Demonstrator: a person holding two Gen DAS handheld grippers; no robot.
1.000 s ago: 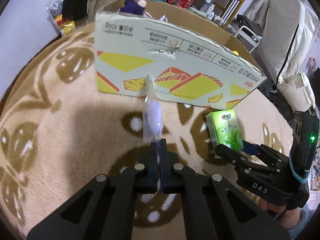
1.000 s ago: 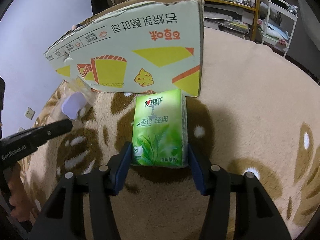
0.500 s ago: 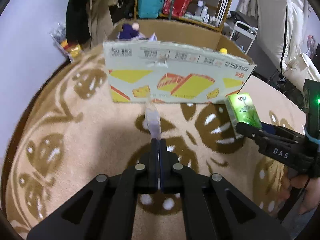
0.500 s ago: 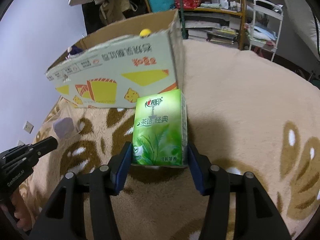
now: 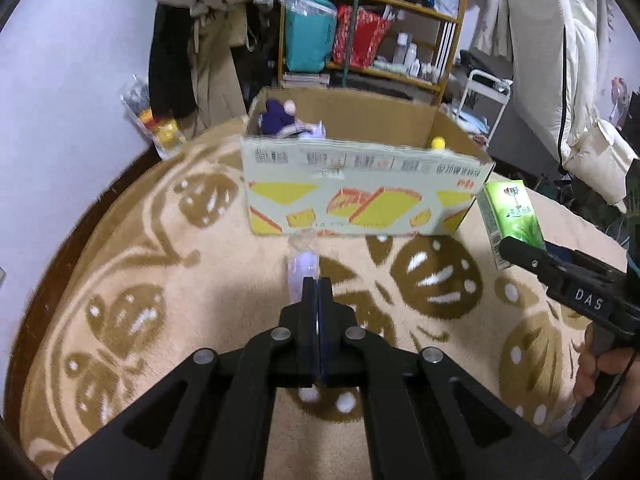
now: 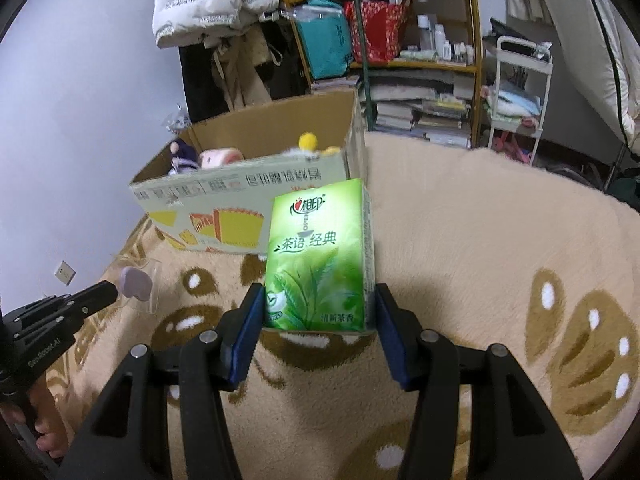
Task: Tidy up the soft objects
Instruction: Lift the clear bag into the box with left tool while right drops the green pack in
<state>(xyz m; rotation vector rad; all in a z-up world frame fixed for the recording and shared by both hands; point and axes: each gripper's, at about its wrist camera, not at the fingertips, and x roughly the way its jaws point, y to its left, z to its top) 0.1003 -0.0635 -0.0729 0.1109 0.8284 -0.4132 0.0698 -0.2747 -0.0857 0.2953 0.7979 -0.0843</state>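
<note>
My left gripper (image 5: pixel 317 282) is shut on a small lilac soft thing in a clear wrapper (image 5: pixel 303 268), held in the air before the open cardboard box (image 5: pixel 360 196). The same pouch (image 6: pixel 134 282) shows at the left gripper's tip in the right wrist view. My right gripper (image 6: pixel 318 316) is shut on a green tissue pack (image 6: pixel 320 256), held upright above the rug, right of the box's near corner. The pack (image 5: pixel 512 216) also shows in the left wrist view. The box (image 6: pixel 248 196) holds a purple plush (image 5: pixel 276 114), a pink item (image 6: pixel 220 158) and a yellow toy (image 6: pixel 308 140).
A beige rug with brown fruit patterns (image 5: pixel 160 280) covers the floor. Behind the box stand a shelf with bags and bottles (image 5: pixel 360 32), hanging coats (image 5: pixel 200 40), a white cart (image 6: pixel 516 92) and a plastic bag (image 5: pixel 156 128) by the wall.
Both grippers have risen with their loads and pulled back from the box. The box's inside and its toys have come into view.
</note>
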